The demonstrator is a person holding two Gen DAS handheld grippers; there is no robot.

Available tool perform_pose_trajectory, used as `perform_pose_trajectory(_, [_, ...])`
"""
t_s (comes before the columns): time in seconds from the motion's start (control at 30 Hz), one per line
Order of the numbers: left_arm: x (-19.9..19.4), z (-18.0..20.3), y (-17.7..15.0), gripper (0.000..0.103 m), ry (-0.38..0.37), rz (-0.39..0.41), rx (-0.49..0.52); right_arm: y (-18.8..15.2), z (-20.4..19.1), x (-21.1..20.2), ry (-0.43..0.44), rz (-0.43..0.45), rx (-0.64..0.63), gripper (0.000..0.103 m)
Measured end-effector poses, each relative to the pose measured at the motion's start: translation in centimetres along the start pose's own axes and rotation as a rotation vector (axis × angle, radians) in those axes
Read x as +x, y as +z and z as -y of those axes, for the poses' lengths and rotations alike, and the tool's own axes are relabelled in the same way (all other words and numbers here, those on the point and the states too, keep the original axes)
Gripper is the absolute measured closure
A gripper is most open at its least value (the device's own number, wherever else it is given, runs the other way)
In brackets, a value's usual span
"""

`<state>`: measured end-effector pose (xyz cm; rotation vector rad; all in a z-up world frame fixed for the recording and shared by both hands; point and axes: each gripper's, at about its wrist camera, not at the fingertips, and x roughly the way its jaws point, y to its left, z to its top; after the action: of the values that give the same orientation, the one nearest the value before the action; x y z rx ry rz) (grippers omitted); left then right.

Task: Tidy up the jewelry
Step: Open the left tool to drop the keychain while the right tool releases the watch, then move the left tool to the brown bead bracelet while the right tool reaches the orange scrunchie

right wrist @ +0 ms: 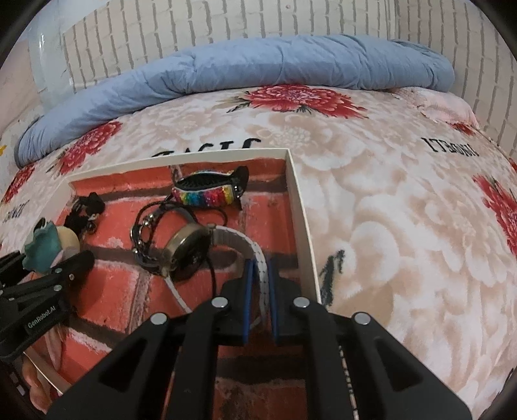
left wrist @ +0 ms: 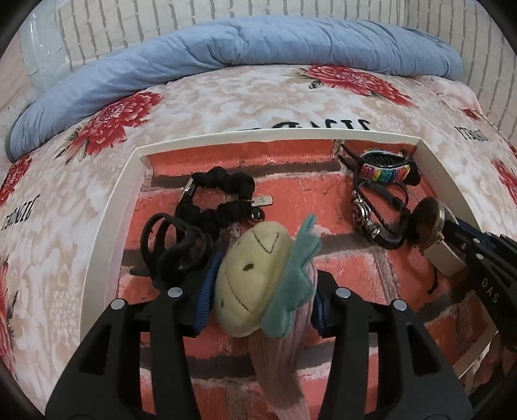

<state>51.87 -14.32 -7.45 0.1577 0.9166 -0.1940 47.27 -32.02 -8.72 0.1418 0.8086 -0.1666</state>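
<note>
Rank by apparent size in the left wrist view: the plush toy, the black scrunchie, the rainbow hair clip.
1. plush toy, though it is nearest the camera, which inflates it.
2. black scrunchie.
3. rainbow hair clip, which lies farthest away.

Floral blanket (right wrist: 371,206) spreads across the bed, red blooms on cream, black lettering printed upside down. A blue duvet (left wrist: 245,48) lies bunched along the far edge, against a white brick-pattern wall (right wrist: 226,22).

Right tool (right wrist: 261,302) clamped on white watch strap (right wrist: 258,255) inside brick-patterned tray (right wrist: 302,223)
</note>
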Motion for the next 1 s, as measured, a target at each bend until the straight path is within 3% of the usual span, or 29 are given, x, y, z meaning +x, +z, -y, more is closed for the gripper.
perform_pose_trajectory(0.1, [-0.7,-0.1,-0.1,0.049,0.006,0.008,-0.003,0.1,0.2,-0.5,0.011,-0.018,0.014,0.091])
perform_pose_trajectory(0.17, [-1.6,-0.2,-0.2,0.046,0.015,0.027,-0.008,0.1,0.4,-1.0,0.019,-0.022,0.021,0.078])
perform_pose_trajectory(0.23, [-2.6,-0.5,-0.1,0.032,0.014,0.043,-0.019,0.2,0.3,-1.9,0.038,-0.021,0.018,0.065])
perform_pose_trajectory(0.3, [-4.0,-0.8,-0.2,0.027,0.015,0.067,-0.029,0.2,0.0,-3.1,0.028,0.002,0.004,0.049])
perform_pose_trajectory(0.4, [-6.0,-1.3,-0.5,0.024,0.006,0.08,-0.043,0.0,-0.2,-4.7,0.052,0.013,-0.012,0.048])
perform_pose_trajectory(0.5, [-8.5,-2.2,-1.0,0.011,0.016,0.107,-0.057,-0.4,-0.2,-6.4,0.044,0.033,-0.021,0.036])
perform_pose_trajectory(0.77, [-14.2,-5.1,-3.6,0.005,0.076,0.151,-0.067,-2.2,-1.0,-10.6,0.063,0.054,-0.045,0.036])
perform_pose_trajectory(1.0, [-17.4,-8.2,-7.3,0.005,0.098,0.142,-0.109,-5.1,-2.3,-13.9,0.06,0.065,-0.1,0.036])
